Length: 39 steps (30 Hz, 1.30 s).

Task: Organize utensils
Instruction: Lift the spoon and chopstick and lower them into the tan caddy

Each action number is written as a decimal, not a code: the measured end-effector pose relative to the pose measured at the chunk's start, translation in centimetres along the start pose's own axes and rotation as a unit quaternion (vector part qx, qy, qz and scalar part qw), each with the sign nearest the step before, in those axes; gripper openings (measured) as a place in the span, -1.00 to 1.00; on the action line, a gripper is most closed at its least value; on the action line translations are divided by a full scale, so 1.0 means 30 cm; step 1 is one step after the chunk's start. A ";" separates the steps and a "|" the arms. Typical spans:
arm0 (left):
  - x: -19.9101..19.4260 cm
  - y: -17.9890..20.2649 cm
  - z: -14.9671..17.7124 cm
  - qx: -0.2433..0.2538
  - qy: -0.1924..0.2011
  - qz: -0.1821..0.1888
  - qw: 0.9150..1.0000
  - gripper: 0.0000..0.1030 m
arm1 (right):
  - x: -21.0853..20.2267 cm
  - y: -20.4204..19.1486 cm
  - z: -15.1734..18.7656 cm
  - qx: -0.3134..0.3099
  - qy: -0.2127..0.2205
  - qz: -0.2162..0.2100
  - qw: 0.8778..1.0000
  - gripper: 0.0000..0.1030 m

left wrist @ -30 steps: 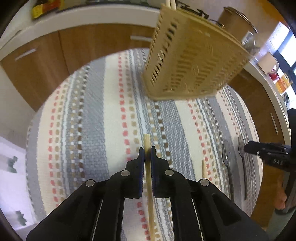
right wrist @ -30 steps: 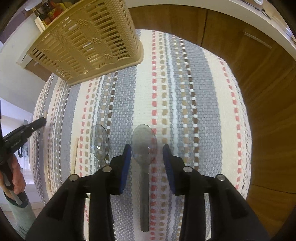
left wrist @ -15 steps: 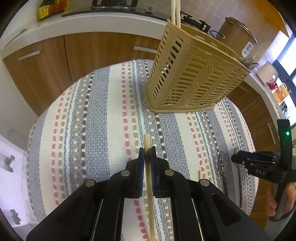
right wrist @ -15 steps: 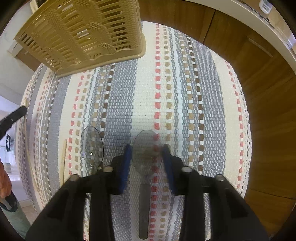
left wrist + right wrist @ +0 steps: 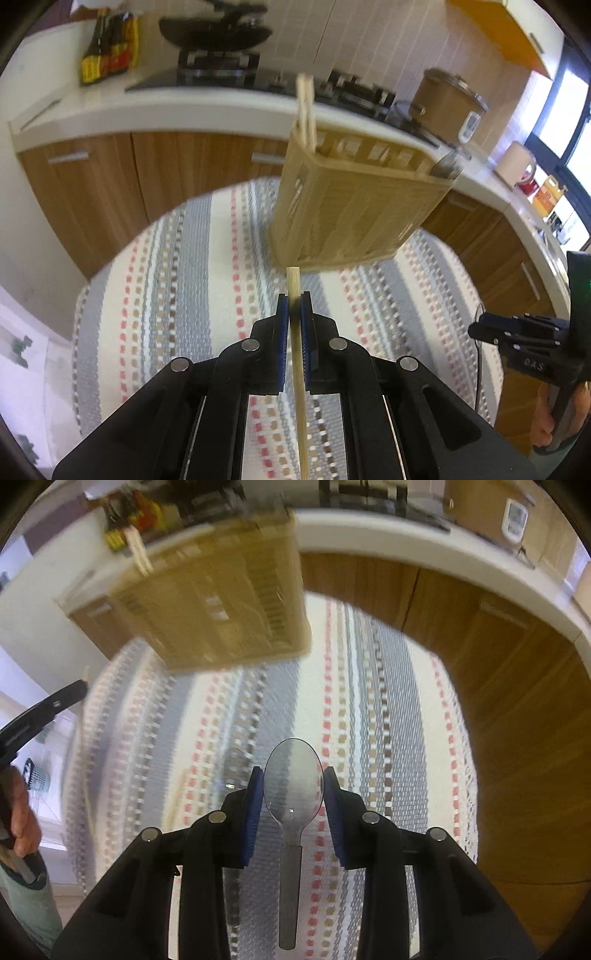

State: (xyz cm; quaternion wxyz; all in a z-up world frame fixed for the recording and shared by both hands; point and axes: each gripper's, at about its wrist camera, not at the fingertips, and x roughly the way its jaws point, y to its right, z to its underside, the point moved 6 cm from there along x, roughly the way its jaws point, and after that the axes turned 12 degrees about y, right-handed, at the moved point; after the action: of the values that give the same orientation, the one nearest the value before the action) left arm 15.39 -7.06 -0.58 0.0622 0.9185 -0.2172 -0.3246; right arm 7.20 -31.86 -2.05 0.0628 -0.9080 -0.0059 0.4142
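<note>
My left gripper (image 5: 294,298) is shut on a wooden chopstick (image 5: 298,369), which pokes out just past the pads and is held above the striped cloth. Ahead stands the beige slotted utensil basket (image 5: 354,210), with a pair of chopsticks (image 5: 306,107) sticking up from its left corner. In the right wrist view my right gripper (image 5: 293,775) is shut on the bowl of a clear plastic spoon (image 5: 293,794), its handle trailing back towards the camera. The basket (image 5: 229,602) sits up and to the left of it. The right gripper (image 5: 480,328) also shows at the right edge of the left wrist view.
A striped woven cloth (image 5: 184,295) covers the round table. A second clear spoon (image 5: 236,771) lies blurred on it left of the right gripper. Wooden cabinets (image 5: 92,192) and a white counter with a hob, a wok (image 5: 218,33) and a cooker (image 5: 447,99) ring the far side.
The right gripper's jaws closed onto the spoon's bowl. Both grippers rose and tilted upward, lifting the chopstick and the spoon off the cloth. More of the counter and the basket's top shows now.
</note>
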 end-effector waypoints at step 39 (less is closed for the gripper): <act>0.130 0.111 -0.614 0.016 0.342 -0.062 0.937 -0.91 | -0.034 -0.032 -0.804 0.029 0.382 -0.012 0.923 -0.42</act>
State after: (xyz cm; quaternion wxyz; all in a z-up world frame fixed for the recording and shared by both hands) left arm 28.37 -12.26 12.46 0.0976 0.9865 -0.1311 0.0101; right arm 24.74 -33.61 14.48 0.0913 -0.9950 0.0194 0.0346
